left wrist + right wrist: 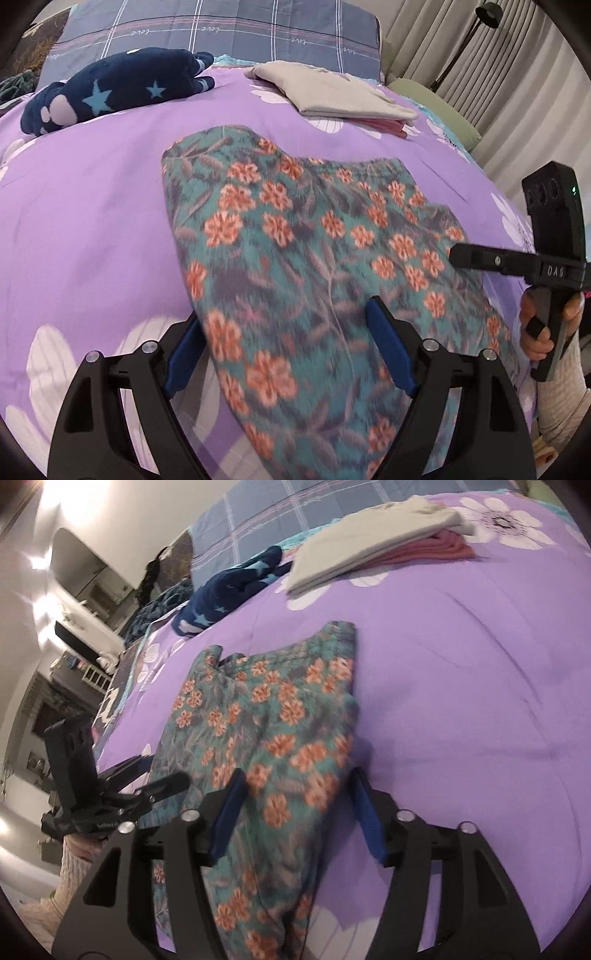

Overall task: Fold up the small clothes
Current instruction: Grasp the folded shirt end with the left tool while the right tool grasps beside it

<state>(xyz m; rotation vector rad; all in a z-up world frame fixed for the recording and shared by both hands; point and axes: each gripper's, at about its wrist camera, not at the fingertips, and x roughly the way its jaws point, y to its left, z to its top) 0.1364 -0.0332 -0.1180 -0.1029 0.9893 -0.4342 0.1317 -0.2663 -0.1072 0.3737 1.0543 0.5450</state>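
1. Teal floral-print garment (314, 236) lay flat on the purple bedspread (92, 206), near the bed's front edge, between both grippers
2. Left gripper (288, 350) had its fingers spread wide, straddling the near hem without pinching it
3. Right gripper (295, 812) stood open over the cloth's edge, pads not pressing on it
4. Fabric appeared thin, light and limp; it would likely sag and crease, so a hold at hem corners seemed best
5. Near hem was cut off below both views; motion blur obscured seams
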